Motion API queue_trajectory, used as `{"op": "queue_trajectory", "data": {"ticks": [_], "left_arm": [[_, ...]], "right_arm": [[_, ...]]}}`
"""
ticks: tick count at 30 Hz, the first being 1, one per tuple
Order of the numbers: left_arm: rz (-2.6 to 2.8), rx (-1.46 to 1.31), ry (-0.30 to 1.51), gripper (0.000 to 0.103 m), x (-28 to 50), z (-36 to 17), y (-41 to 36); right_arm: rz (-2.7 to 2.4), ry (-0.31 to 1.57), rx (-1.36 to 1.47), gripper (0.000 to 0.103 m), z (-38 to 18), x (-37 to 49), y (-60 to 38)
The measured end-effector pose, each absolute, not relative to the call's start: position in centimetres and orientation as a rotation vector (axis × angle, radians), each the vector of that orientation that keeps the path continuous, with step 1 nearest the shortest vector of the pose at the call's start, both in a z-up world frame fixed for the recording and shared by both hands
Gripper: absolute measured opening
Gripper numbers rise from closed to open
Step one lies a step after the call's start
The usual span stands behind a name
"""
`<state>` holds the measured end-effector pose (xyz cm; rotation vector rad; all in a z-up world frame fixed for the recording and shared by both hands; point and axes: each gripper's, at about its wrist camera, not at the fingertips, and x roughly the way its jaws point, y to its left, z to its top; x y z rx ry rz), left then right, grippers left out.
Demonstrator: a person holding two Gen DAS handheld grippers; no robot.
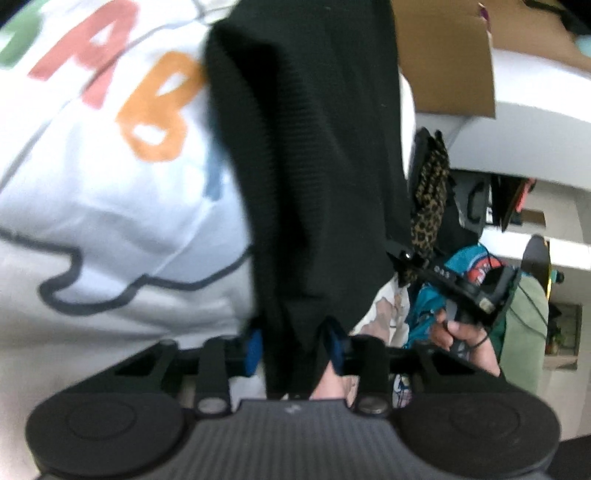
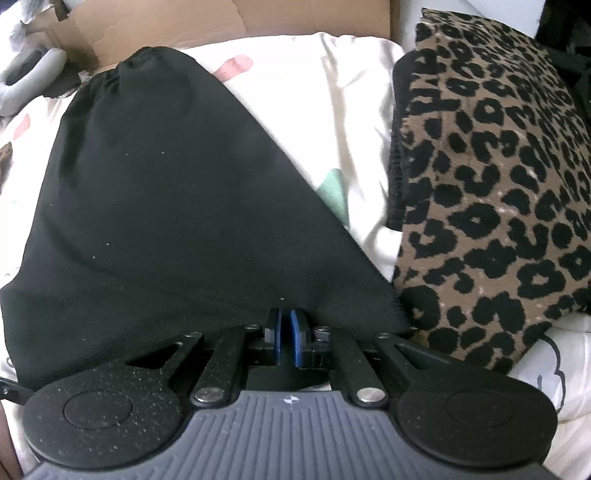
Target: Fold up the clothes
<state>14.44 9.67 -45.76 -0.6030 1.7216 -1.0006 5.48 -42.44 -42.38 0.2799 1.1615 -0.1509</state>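
Note:
A black ribbed garment (image 1: 314, 166) runs up from my left gripper (image 1: 295, 349), whose blue pads are shut on a bunched fold of it. It lies taut over a white sheet with coloured letters (image 1: 110, 166). In the right wrist view the same black garment (image 2: 166, 203) spreads out flat on the sheet in a wide triangle. My right gripper (image 2: 285, 338) is shut on its near edge, pads almost together. A hand (image 1: 458, 332) holding the right gripper's handle shows at the right of the left wrist view.
A folded leopard-print garment (image 2: 498, 184) lies just right of the black one, also seen as leopard-print cloth (image 1: 428, 206). A cardboard box (image 2: 221, 18) stands behind the sheet (image 2: 332, 110). A grey curved object (image 2: 29, 74) is at far left. Clutter and shelves (image 1: 517, 206) lie beyond.

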Motion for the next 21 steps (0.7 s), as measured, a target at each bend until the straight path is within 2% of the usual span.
{"op": "queue_trajectory", "data": {"ticks": [3, 6, 13, 17, 21], "left_arm": [[-0.983, -0.605, 1.746, 0.012, 14.0, -46.3, 8.7], [-0.973, -0.6, 1.747, 0.008, 13.8, -46.4, 8.0], [-0.971, -0.536, 1.772, 0.006, 13.6, -45.2, 7.7], [-0.979, -0.487, 1.78, 0.005, 13.7, -44.3, 8.0], [-0.975, -0.452, 1.784, 0.005, 13.6, -43.7, 8.5]], "right_arm": [[-0.167, 1.16, 0.29, 0.01, -42.2, 5.1, -43.0], [-0.184, 1.154, 0.317, 0.01, -42.0, 4.6, -43.7], [-0.157, 1.071, 0.376, 0.021, -39.8, 2.9, -46.0], [-0.182, 1.034, 0.368, 0.035, -39.2, 2.1, -46.7], [-0.175, 1.012, 0.347, 0.036, -38.9, 2.3, -46.8]]}}
